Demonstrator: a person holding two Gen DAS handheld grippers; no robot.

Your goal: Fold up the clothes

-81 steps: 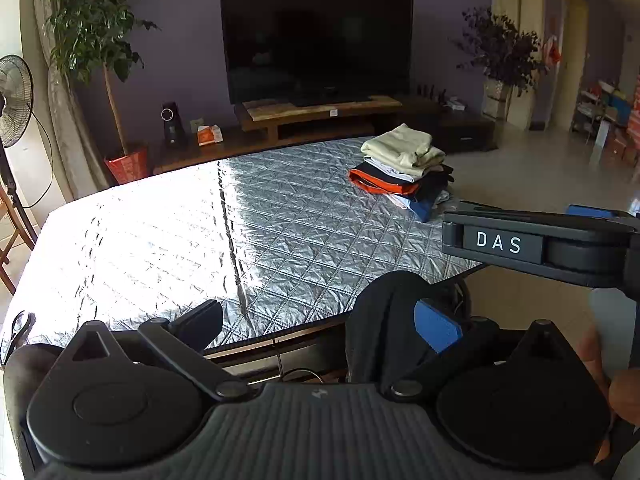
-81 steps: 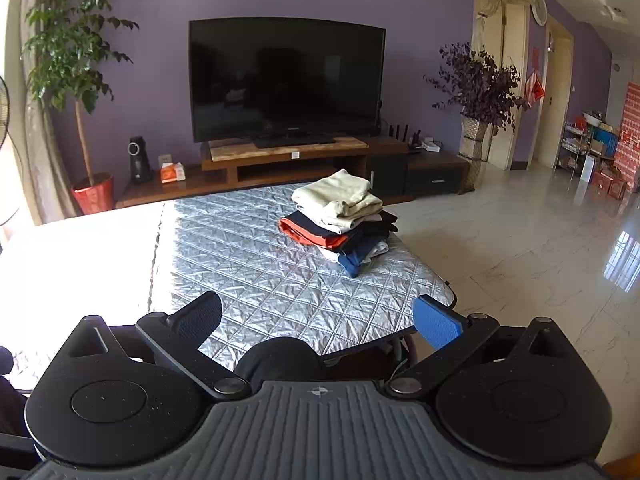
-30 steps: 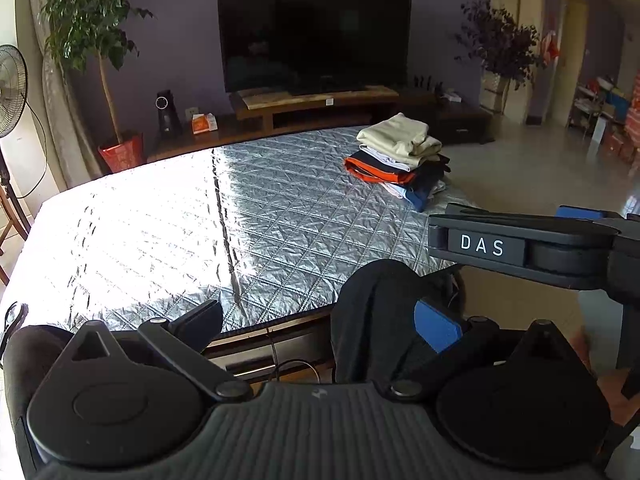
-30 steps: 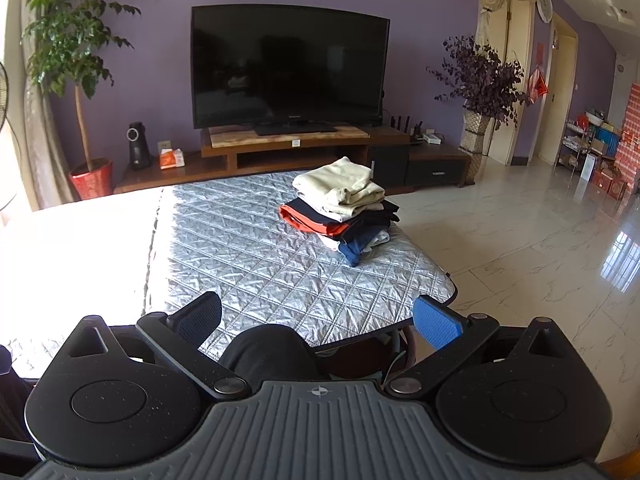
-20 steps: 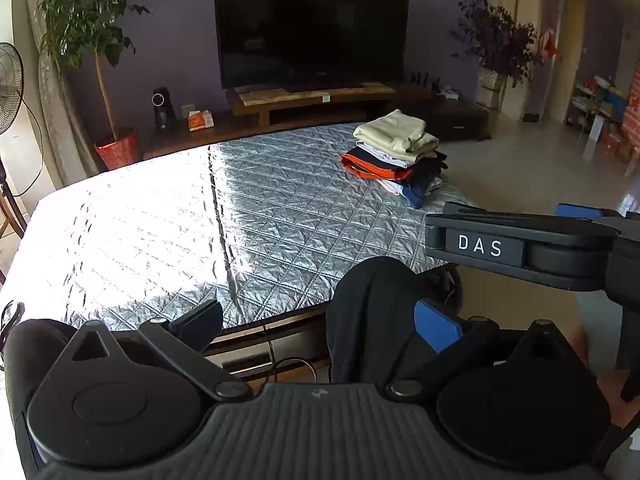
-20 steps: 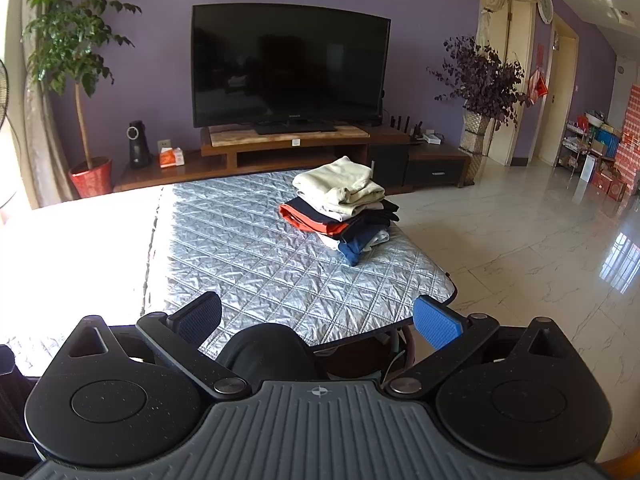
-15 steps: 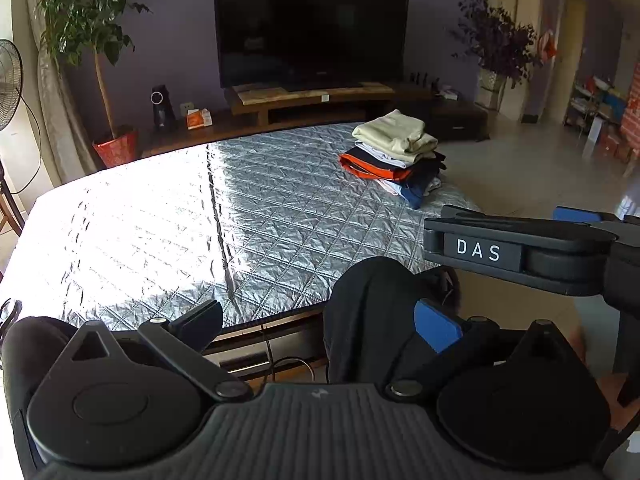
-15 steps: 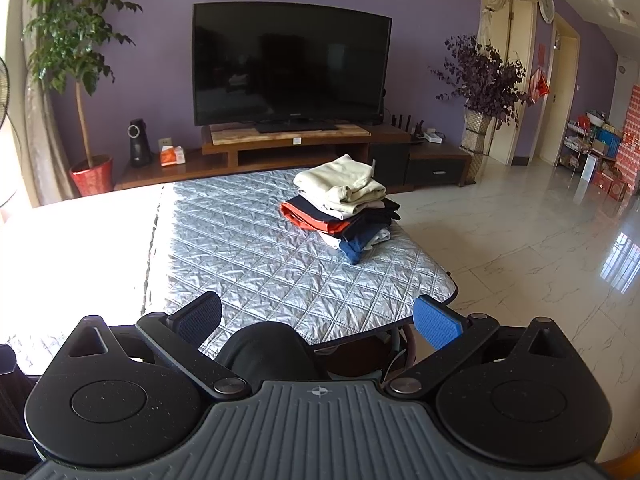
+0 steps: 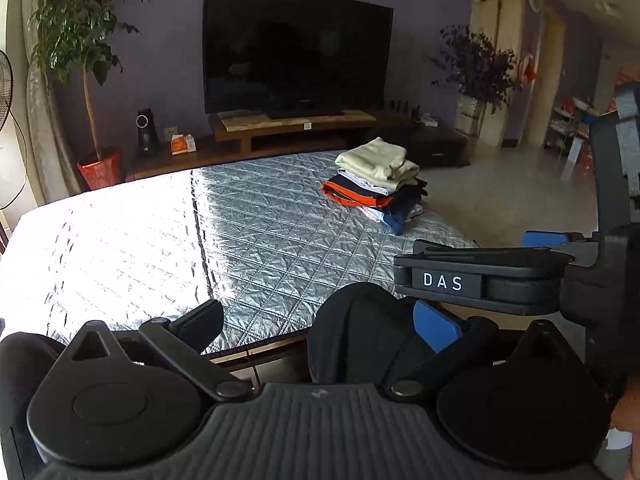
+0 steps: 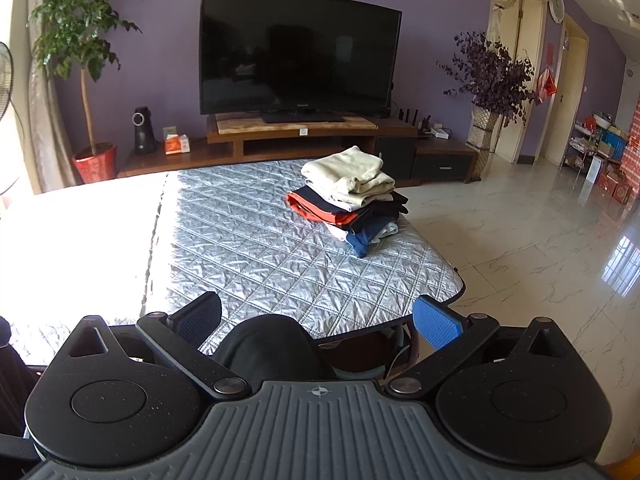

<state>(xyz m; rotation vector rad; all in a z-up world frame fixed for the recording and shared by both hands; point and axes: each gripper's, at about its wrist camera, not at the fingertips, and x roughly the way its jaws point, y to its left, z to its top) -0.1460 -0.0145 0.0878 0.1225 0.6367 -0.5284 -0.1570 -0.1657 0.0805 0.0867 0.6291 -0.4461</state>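
Left tongs [image 9: 320, 322]: fingers spread wide, nothing gripped. Right tongs [image 10: 316, 316]: fingers likewise spread wide, nothing gripped. Both are held level at the near edge of the bench [image 10: 256, 256], which carries a quilted silver cover. In the left wrist view the right tongs unit appears side-on at the right, marked "DAS".

A dark rounded item [image 10: 272, 344] sits just below and between the fingers in both views, at the bench's near edge. Whether it is a garment awaiting folding or something else cannot be determined.

Work item: the stack of folded clothes [image 10: 348, 204] lies at the far right of the bench, close to its right edge. A cream garment [image 10: 348, 178] is uppermost; orange, dark and blue layers lie beneath. No unfolded garment is visible on the cover.

Handling assessment: the fabric is probably light, soft and limp. It should sag when lifted and offers no rigid edge. Take hold at a hem, corner or fold line, pinching one layer only. The stack is loosely aligned and overhangs on its near side; a sideways push could topple it off the bench.

Surroundings beyond the bench: a television [image 10: 296, 52] on a low wooden stand, a potted tree [image 10: 80, 60] at left, a dark-leaved plant [image 10: 494, 76] at right. The path across the cover to the stack is unobstructed.
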